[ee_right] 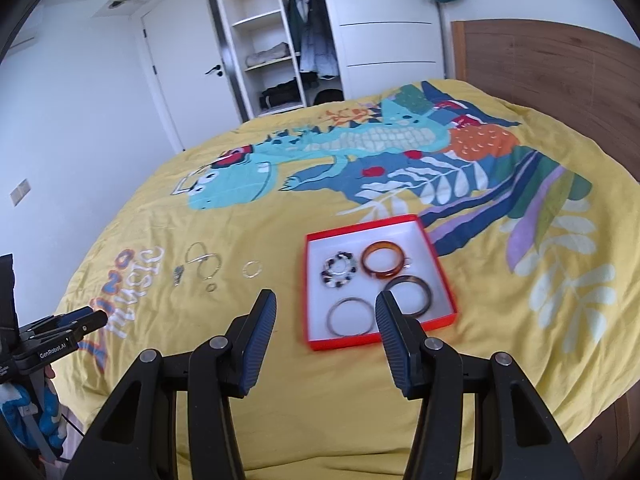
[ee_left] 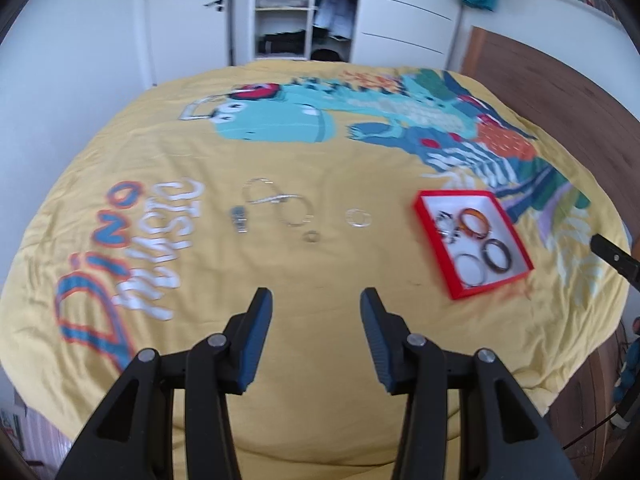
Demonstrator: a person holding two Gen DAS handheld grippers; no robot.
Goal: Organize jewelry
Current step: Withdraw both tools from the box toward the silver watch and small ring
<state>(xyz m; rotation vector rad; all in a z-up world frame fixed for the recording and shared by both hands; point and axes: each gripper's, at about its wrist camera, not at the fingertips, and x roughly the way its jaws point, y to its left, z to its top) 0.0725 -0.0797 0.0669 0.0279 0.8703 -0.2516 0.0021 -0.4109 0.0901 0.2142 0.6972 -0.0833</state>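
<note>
A red box point(ee_left: 418, 205) point(ee_right: 308, 276) with a white inside lies on the yellow bedspread point(ee_left: 320, 272) point(ee_right: 500, 320). It holds an orange bangle point(ee_right: 383, 266), a dark bangle point(ee_right: 410, 295), a silver bangle point(ee_right: 349, 316) and a black-and-white beaded bracelet point(ee_right: 339, 270). Left of the box lie loose silver pieces: thin linked bracelets point(ee_left: 278, 202) point(ee_right: 202, 262), a clear ring point(ee_left: 358, 217) point(ee_right: 252, 269), a small ring point(ee_left: 311, 236) point(ee_right: 211, 288) and a small metal piece point(ee_left: 239, 220) point(ee_right: 178, 275). My left gripper point(ee_left: 316, 300) is open and empty above the bedspread, short of the loose pieces. My right gripper point(ee_right: 326, 304) is open and empty just before the box.
A wooden headboard point(ee_right: 560, 80) borders the bed on the right. An open wardrobe point(ee_right: 276, 40) with shelves and clothes and a white door point(ee_right: 184, 68) stand beyond the bed. The left gripper also shows at the left edge of the right wrist view point(ee_right: 60, 326).
</note>
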